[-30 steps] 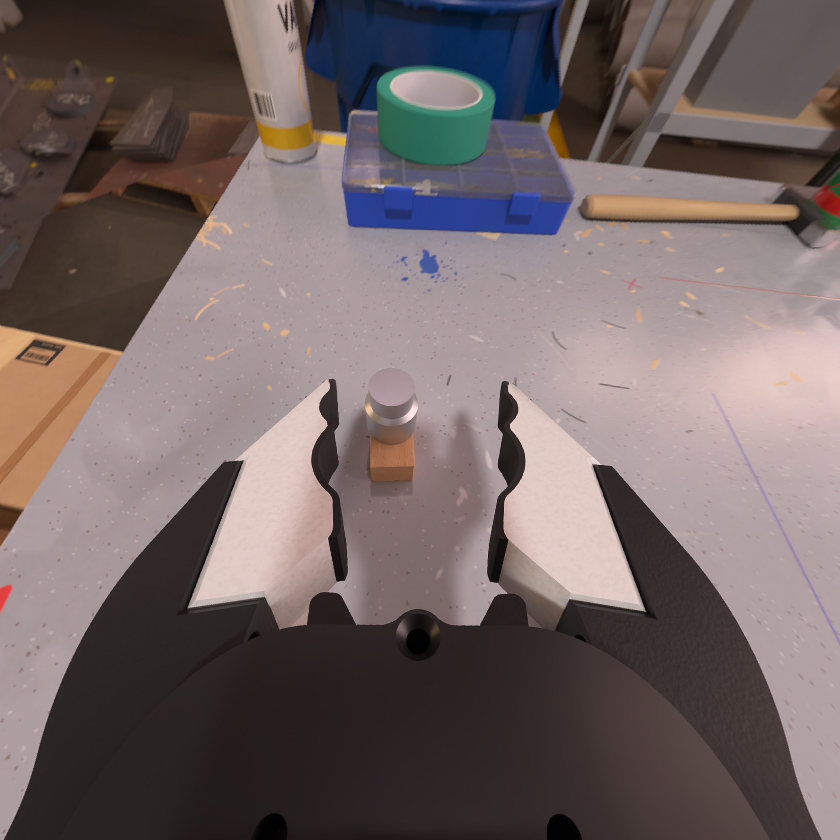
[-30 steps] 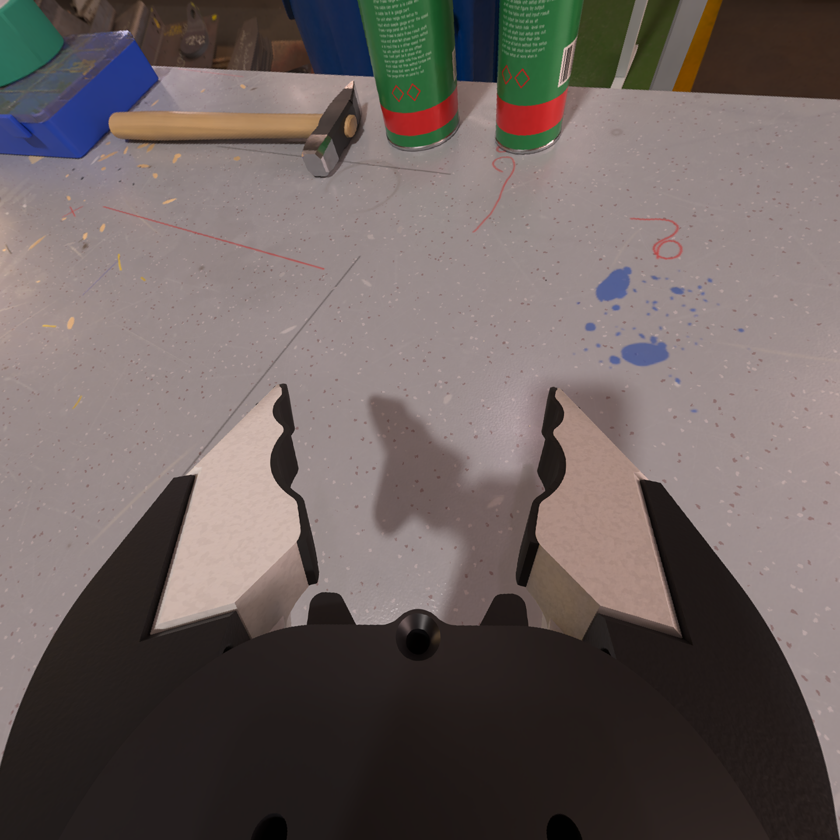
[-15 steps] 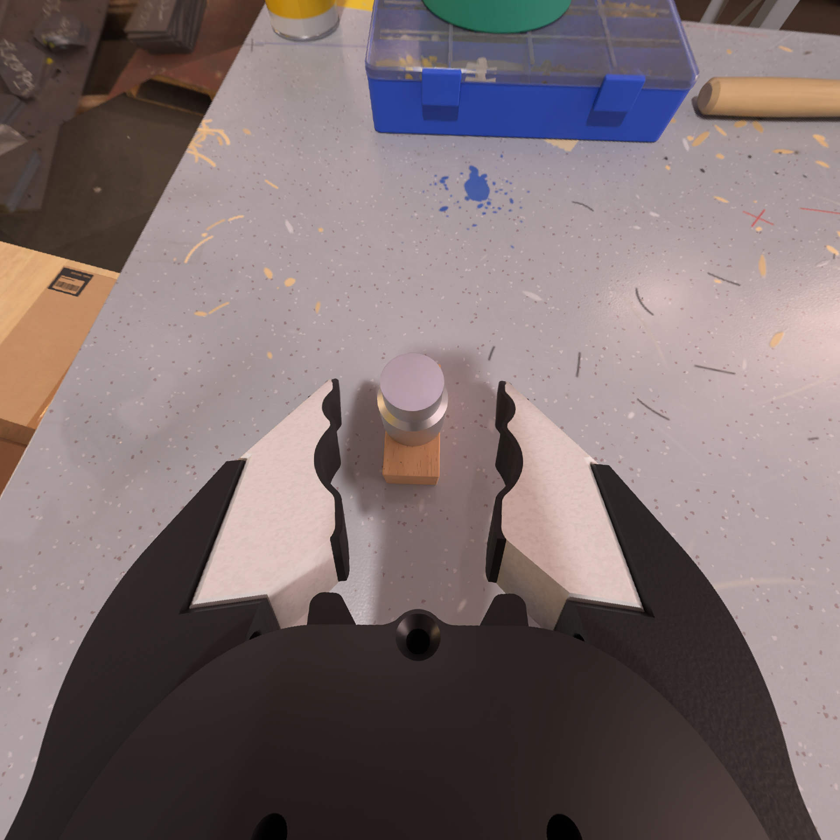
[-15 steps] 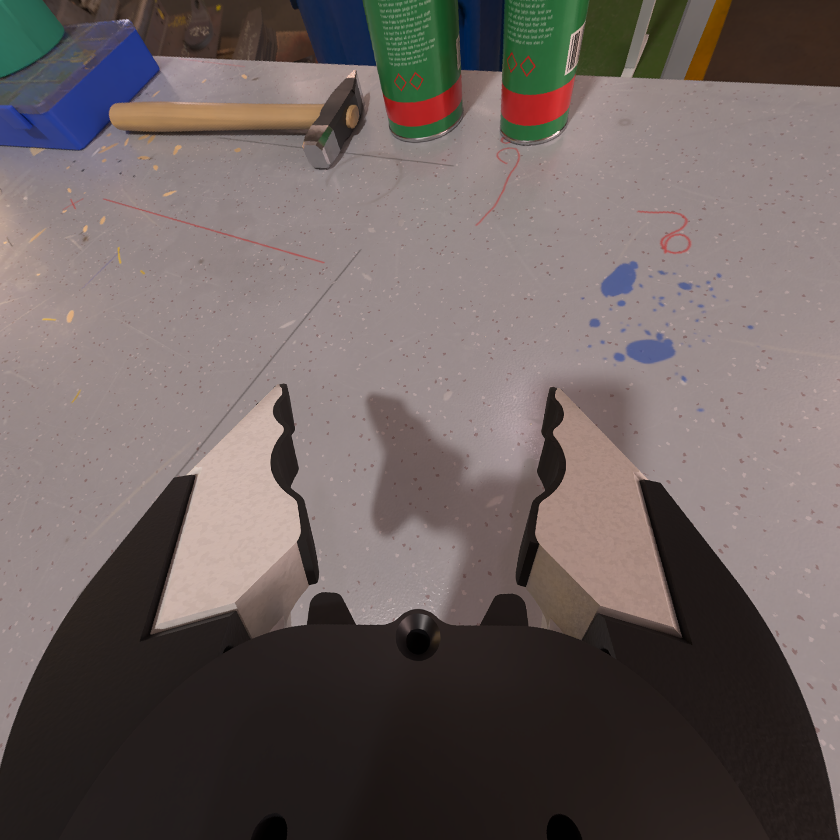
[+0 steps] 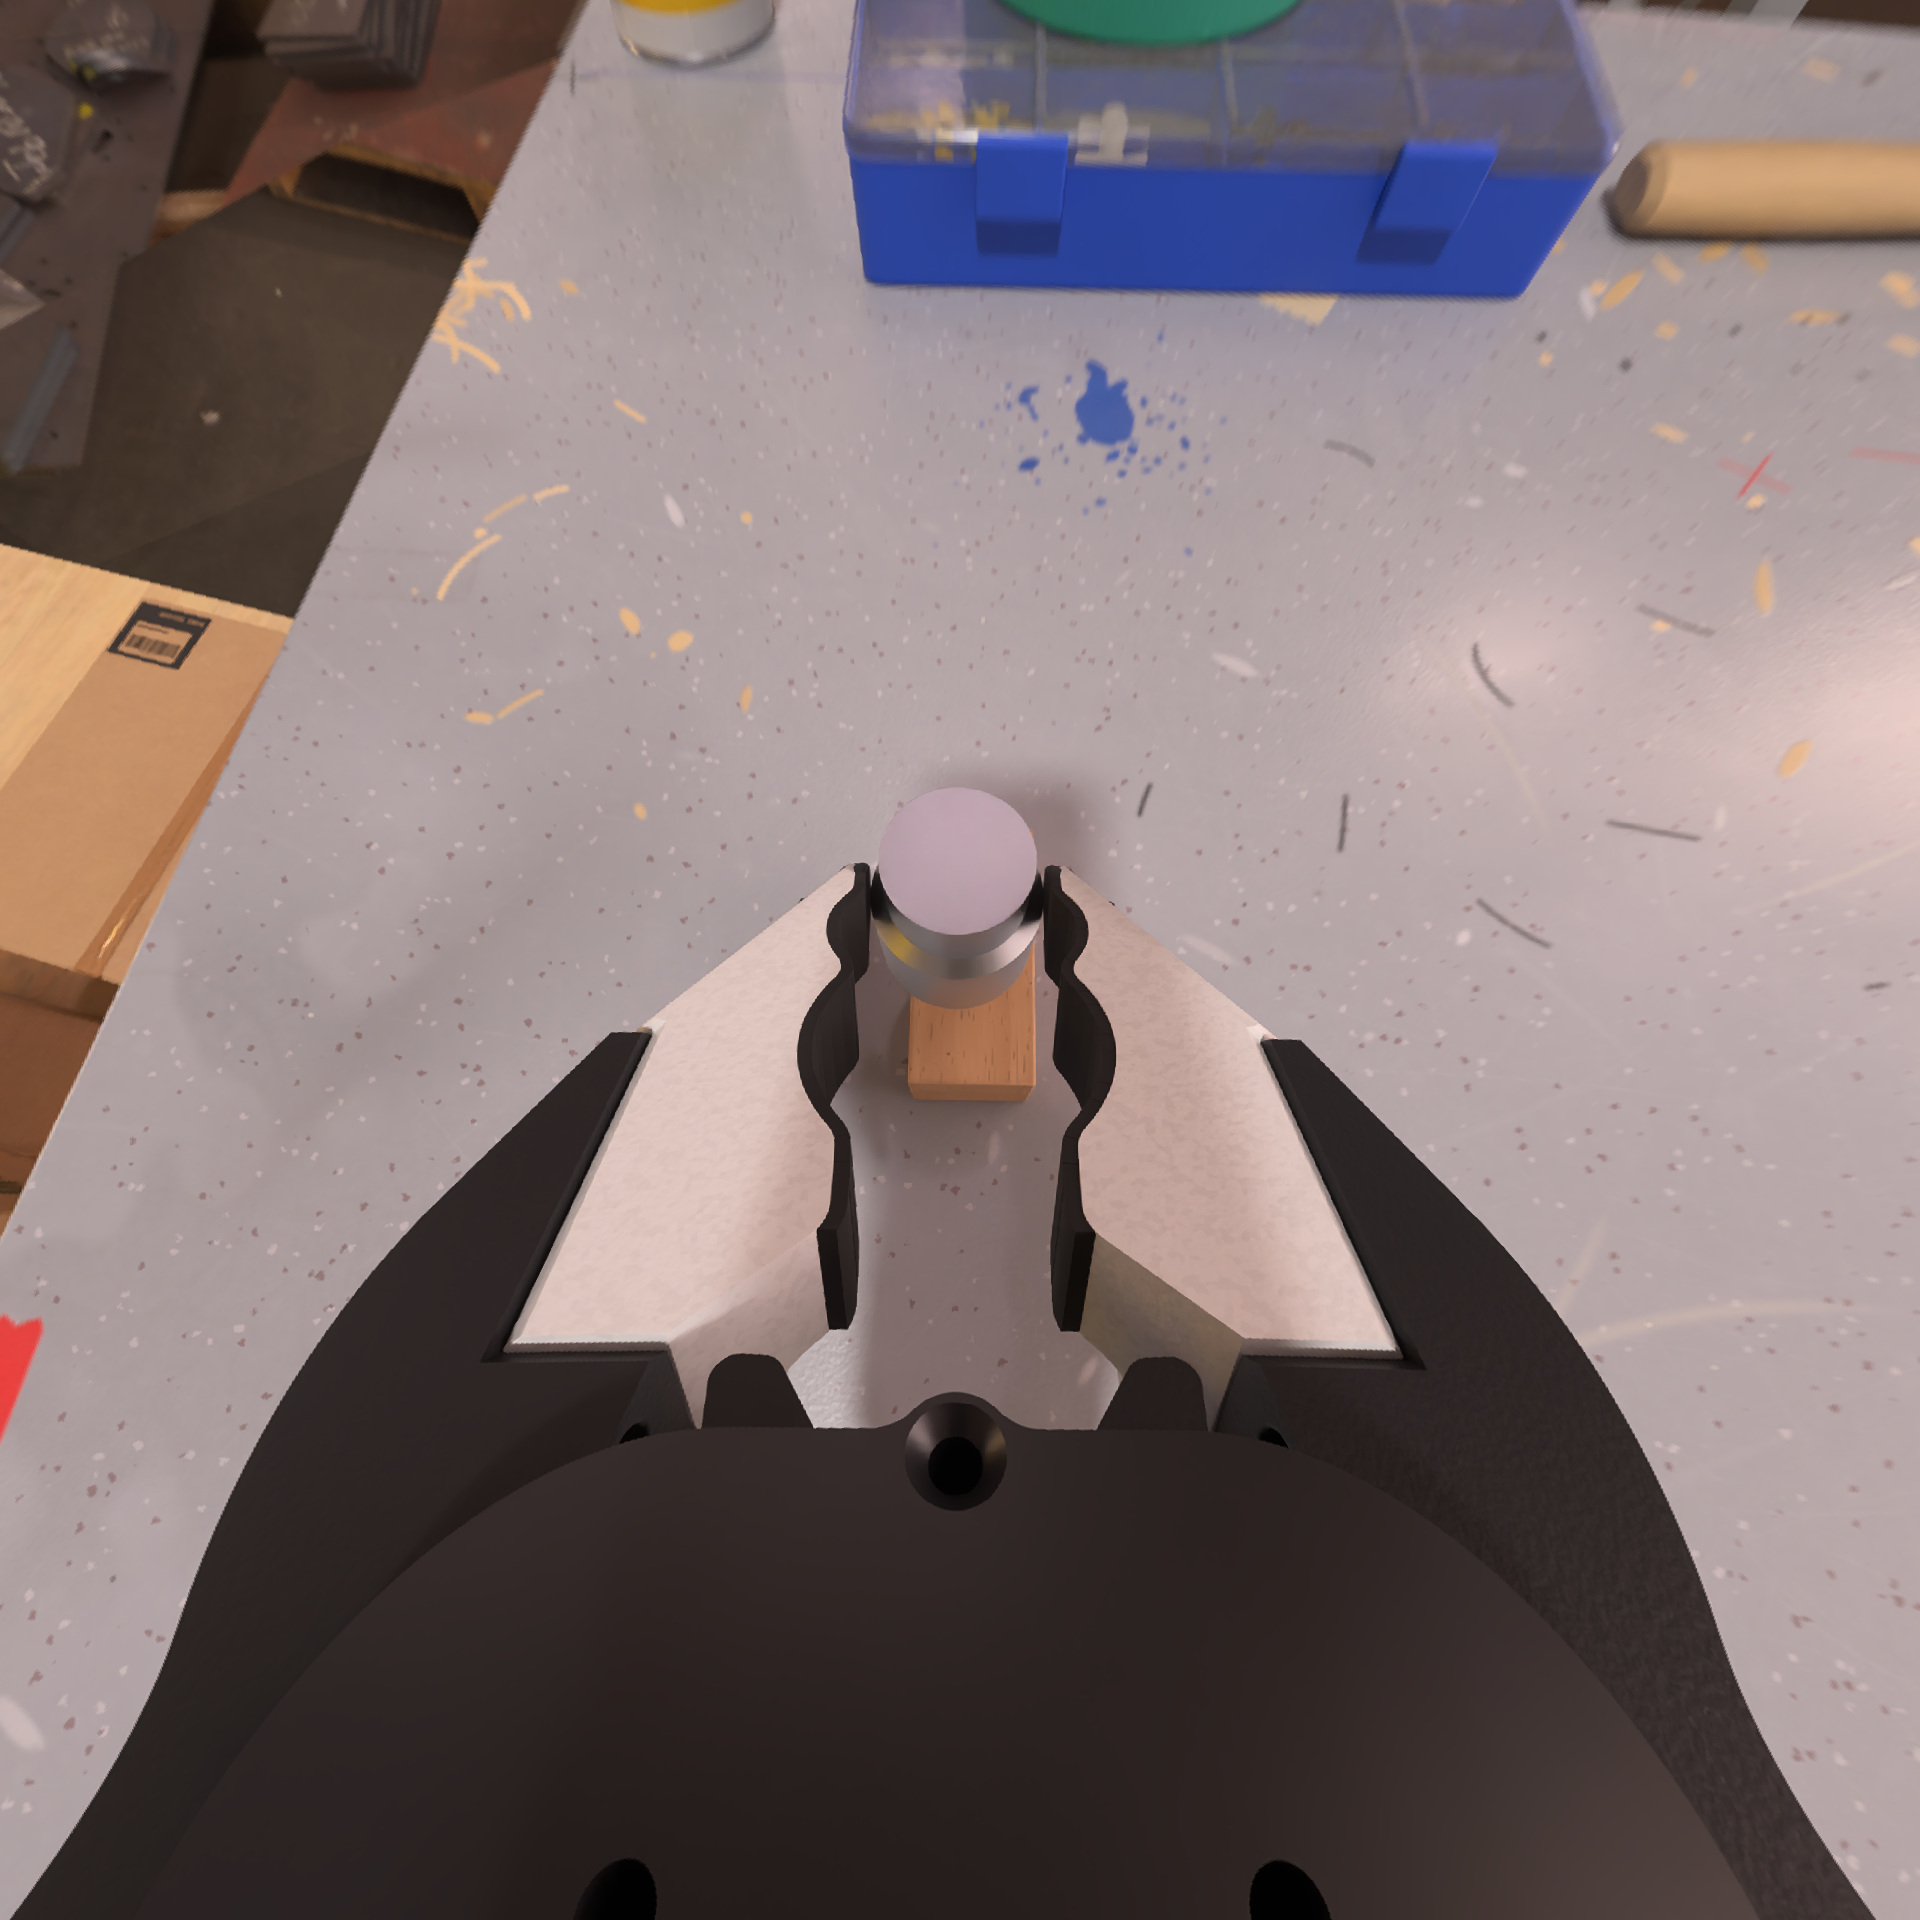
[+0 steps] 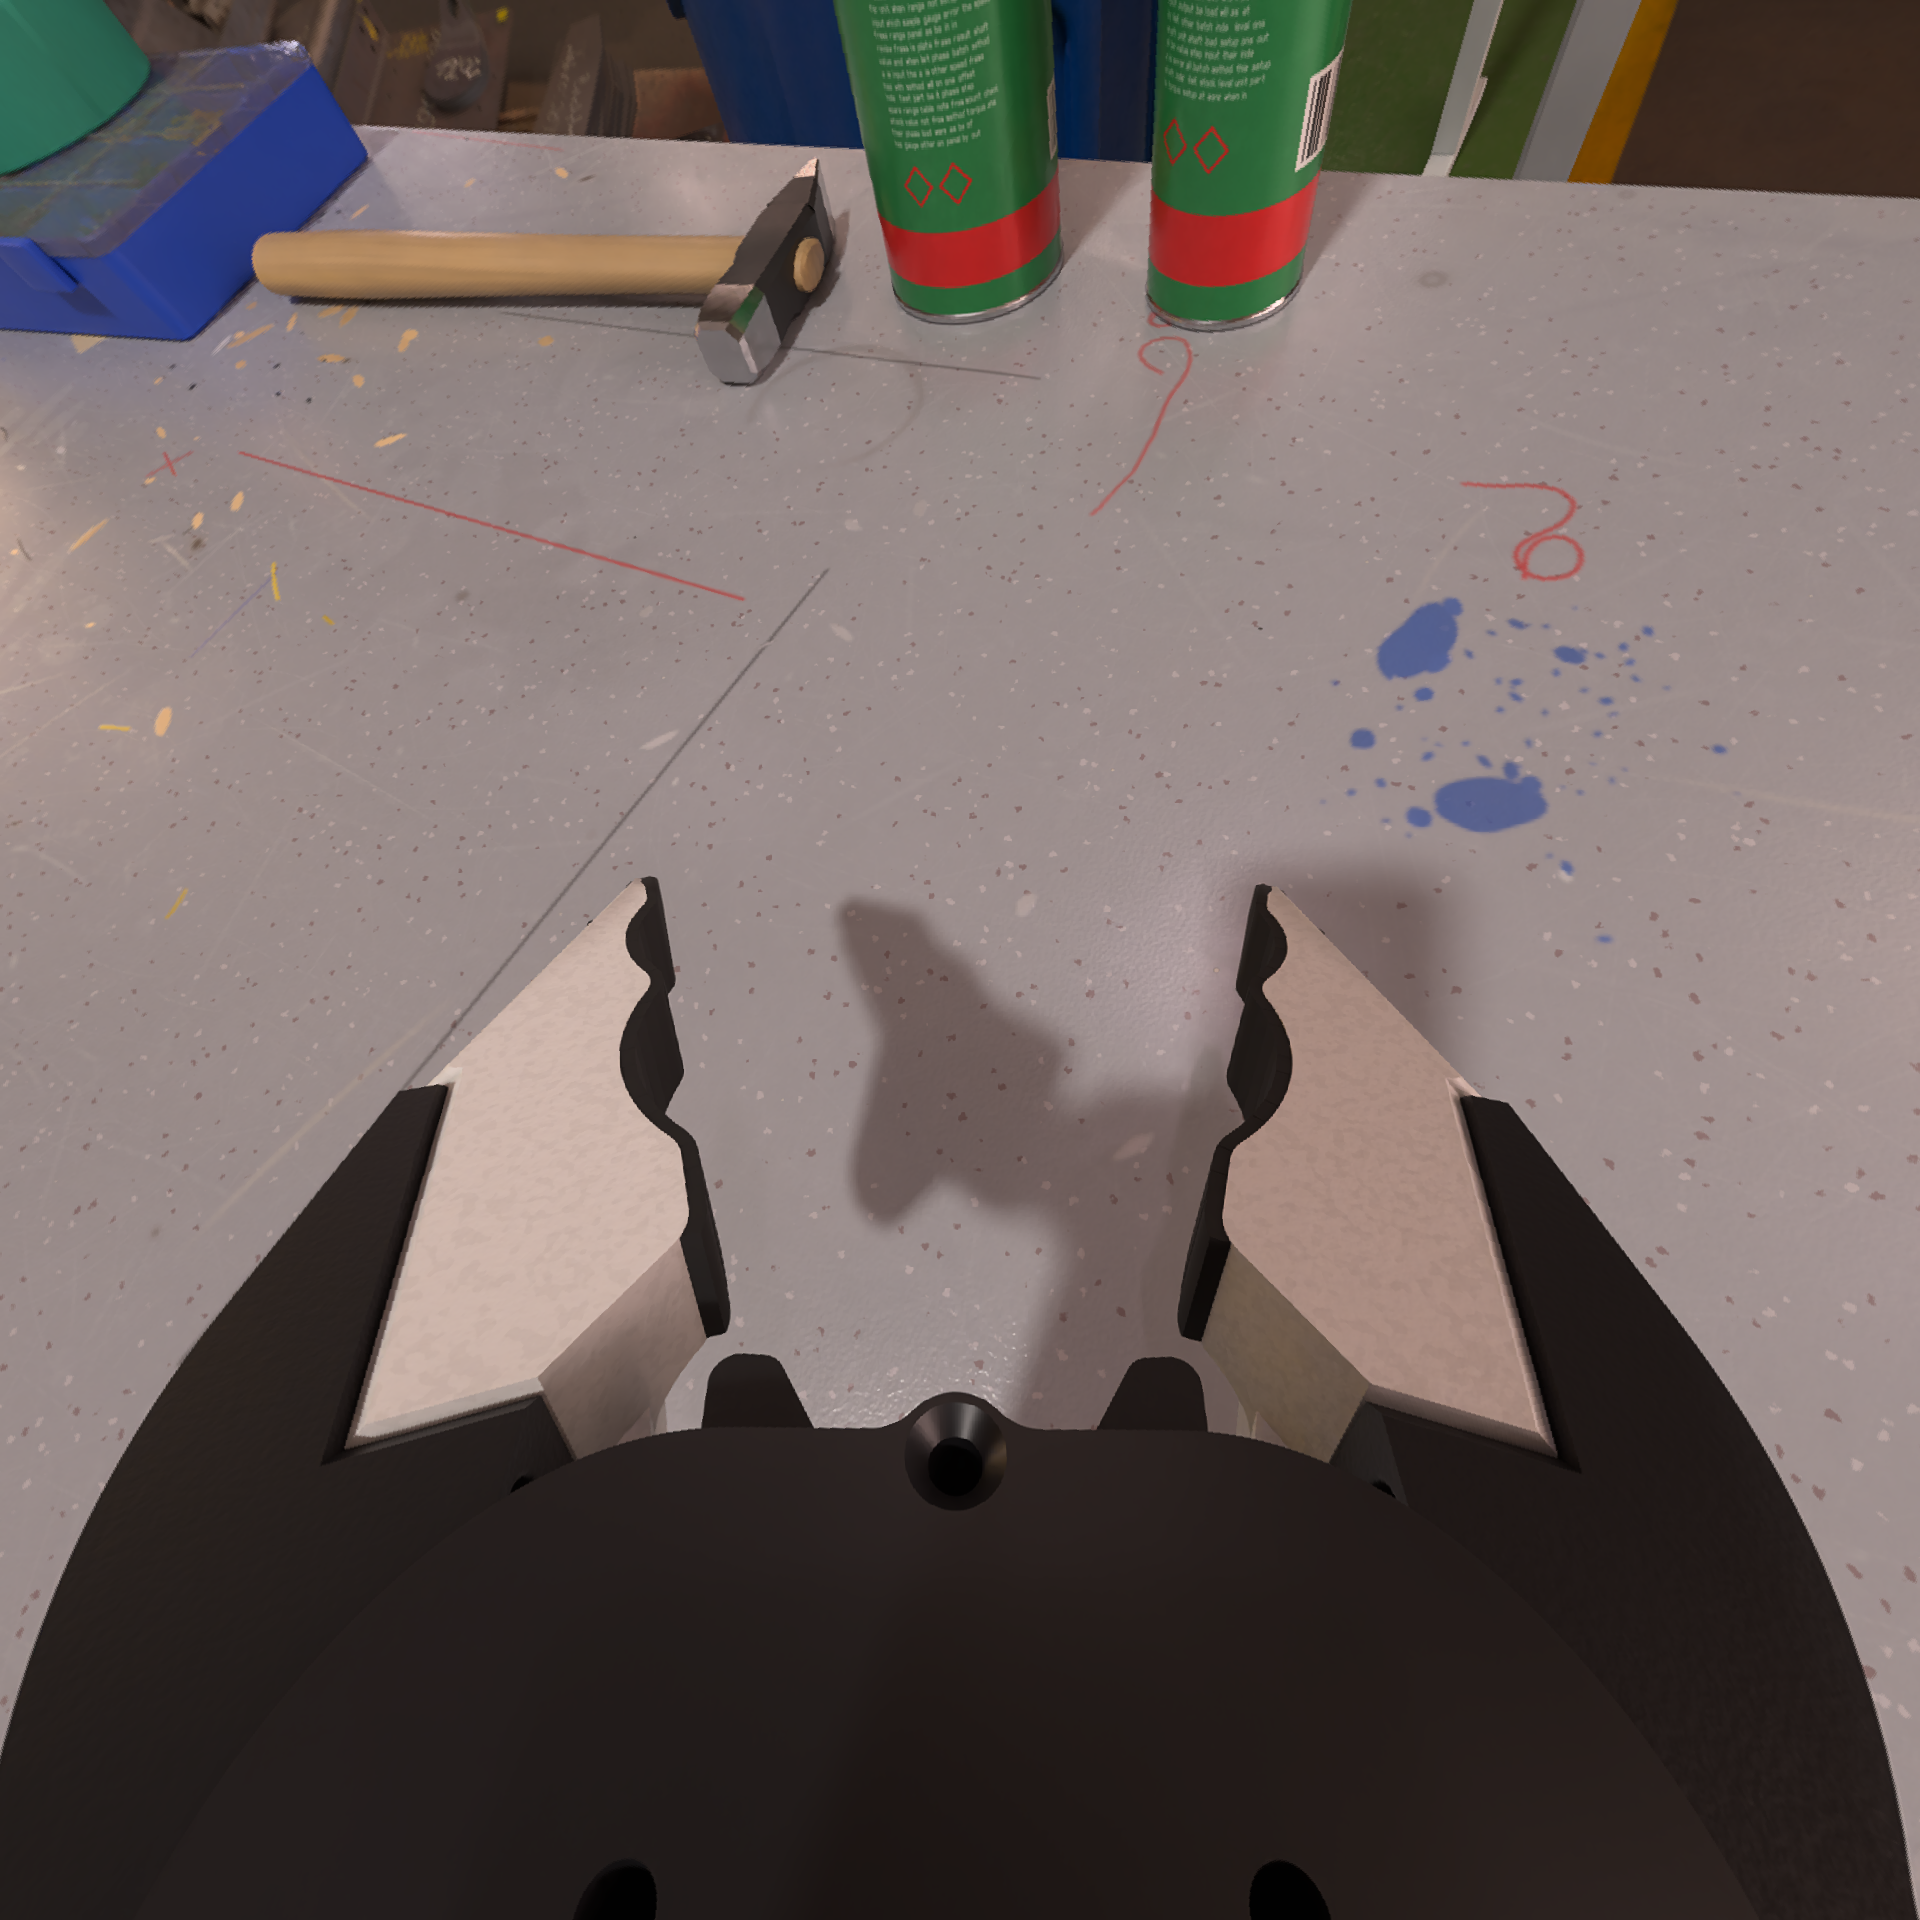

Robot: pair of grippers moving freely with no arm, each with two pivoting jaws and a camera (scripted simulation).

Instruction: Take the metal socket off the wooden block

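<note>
Where the socket stood: since the metal socket (image 5: 957, 899) sat upright on the wooden block (image 5: 972, 1047), and the block lay flat on the grey table (image 5: 727, 582), its round side was free to be taken from either flank.
Left gripper: the left gripper (image 5: 956, 896) was narrowed onto the socket, its dark fingertips (image 5: 858, 904) touching the upper rim on both sides; the hold looked high on purpose, so that the block below was not caught.
Block: it lay between the fingers but apart from them, with a gap showing on each side, which probably meant that it could stay behind when the socket rose.
Step judged: the grasp seemed made and the lift not yet begun, as the socket sat on the block.
Risk: a grip only at the tips could let the smooth metal slip or tilt.
Right gripper: the right gripper (image 6: 954, 914) stood wide and empty over bare table, well apart from the work, likely kept clear.
Far things: a hammer (image 6: 540, 272), two green cans (image 6: 966, 166) and a blue case (image 5: 1216, 177) sat at the back, out of the way.
</note>
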